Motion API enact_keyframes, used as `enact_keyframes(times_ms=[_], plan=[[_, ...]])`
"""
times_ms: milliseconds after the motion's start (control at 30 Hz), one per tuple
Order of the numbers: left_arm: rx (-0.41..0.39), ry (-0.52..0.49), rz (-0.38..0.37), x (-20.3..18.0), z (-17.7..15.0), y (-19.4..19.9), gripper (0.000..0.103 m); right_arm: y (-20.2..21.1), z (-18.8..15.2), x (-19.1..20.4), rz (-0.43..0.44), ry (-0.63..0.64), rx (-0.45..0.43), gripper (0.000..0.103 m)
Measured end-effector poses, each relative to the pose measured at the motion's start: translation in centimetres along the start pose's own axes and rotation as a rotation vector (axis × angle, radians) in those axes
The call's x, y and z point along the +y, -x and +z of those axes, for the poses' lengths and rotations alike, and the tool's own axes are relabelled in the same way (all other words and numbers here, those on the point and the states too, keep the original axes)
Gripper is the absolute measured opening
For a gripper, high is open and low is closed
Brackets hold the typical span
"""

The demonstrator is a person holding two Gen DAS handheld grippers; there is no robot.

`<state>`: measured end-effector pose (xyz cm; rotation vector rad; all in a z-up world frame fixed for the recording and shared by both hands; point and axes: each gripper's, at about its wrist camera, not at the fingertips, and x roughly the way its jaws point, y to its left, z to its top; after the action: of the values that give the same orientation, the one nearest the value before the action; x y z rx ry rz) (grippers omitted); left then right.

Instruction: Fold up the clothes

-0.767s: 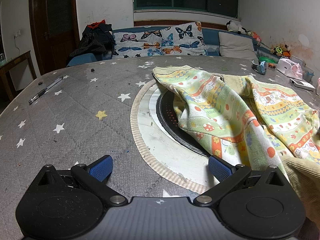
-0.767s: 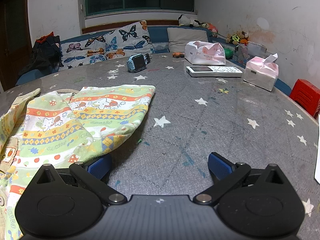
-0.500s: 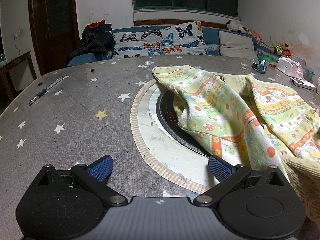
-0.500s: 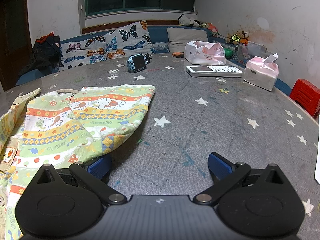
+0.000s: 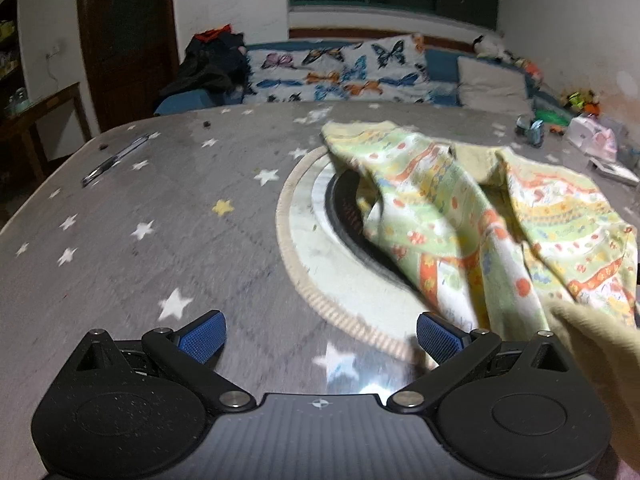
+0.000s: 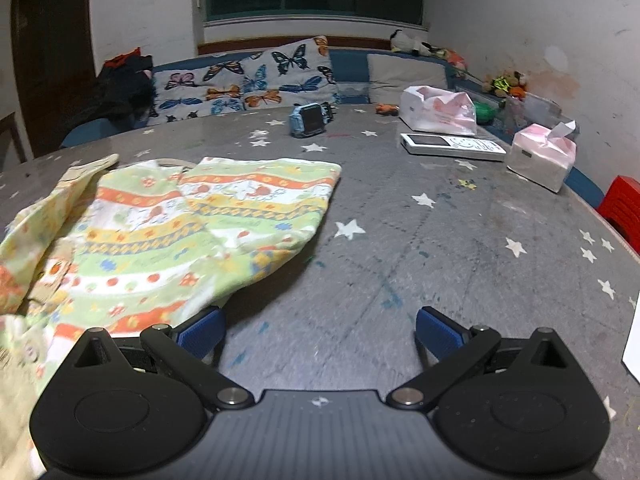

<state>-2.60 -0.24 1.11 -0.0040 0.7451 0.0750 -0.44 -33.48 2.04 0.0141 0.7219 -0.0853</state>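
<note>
A child's garment (image 5: 472, 216) with green, yellow and orange stripes lies crumpled on the grey star-print table, partly over the round hotplate inset (image 5: 320, 240). It also shows in the right wrist view (image 6: 168, 232), spread to the left. A tan garment piece (image 5: 592, 340) lies at the lower right of the left wrist view. My left gripper (image 5: 320, 332) is open and empty, to the left of the garment. My right gripper (image 6: 320, 330) is open and empty, its left fingertip (image 6: 200, 330) at the garment's near edge.
A pen (image 5: 116, 160) lies at the table's far left. A blue watch (image 6: 310, 120), a white remote (image 6: 452, 146), and two tissue packs (image 6: 438, 110) (image 6: 542, 156) sit at the far right. A red stool (image 6: 622, 210) stands beyond the right edge. A sofa with butterfly cushions (image 5: 340, 72) is behind.
Both views now look from slightly higher and are blurred by motion. The right gripper has shifted a little left toward the garment. Both grippers stay open.
</note>
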Motion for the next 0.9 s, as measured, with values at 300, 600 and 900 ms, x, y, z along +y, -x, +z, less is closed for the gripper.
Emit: enact_keyframes(times_ms=[300,600,900], plan=[[0.023,0.047,0.044,-0.3,-1.5,2.4,0.103,3.2,-1.4,1.0,0.050,0.075,0.001,0.103],[0.017,0.078,0.061,-0.7,-2.6,5.1,0.103,6.8,-4.1,1.5,0.118,0.073,0.006,0.103],[0.035,0.094,0.084,-0.7,-3.4,6.0,0.103,8.7,-5.8,2.6,0.154,0.122,-0.013,0.103]])
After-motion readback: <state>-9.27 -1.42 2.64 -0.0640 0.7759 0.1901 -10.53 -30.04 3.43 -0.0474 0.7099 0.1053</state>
